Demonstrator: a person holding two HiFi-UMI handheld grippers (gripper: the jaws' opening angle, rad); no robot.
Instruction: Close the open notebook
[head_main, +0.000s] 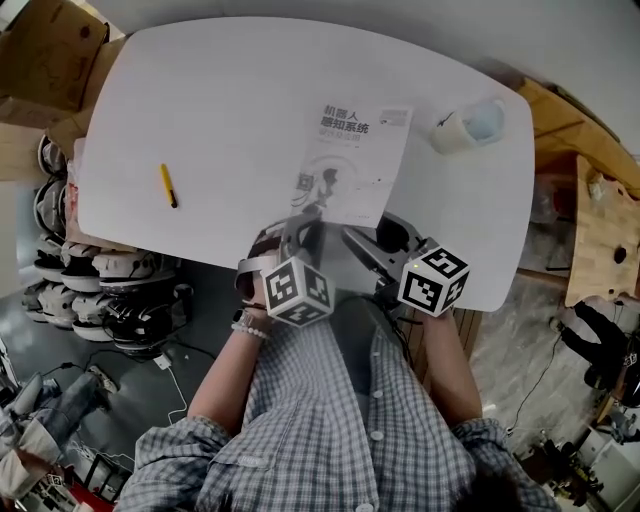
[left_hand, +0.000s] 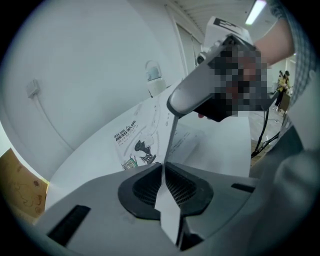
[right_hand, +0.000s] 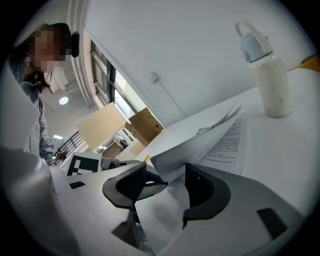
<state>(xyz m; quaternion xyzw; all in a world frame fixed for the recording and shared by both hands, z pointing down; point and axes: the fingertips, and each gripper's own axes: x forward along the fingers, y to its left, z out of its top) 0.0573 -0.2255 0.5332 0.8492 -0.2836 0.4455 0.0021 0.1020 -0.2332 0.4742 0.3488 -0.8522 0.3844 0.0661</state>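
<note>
By the table (head_main: 200, 110) edge, notebook (head_main: 357, 160) (leaf (left_hand: 169, 212) pinched).

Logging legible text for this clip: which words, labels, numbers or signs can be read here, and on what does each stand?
"机器人 感知系统": large title in two lines, on the cover of the notebook.
Smaller print below the title and beside the cover drawing: too small to read.
Printed lines on the inside page: too blurred to read.
Bottle: no readable label.
</note>
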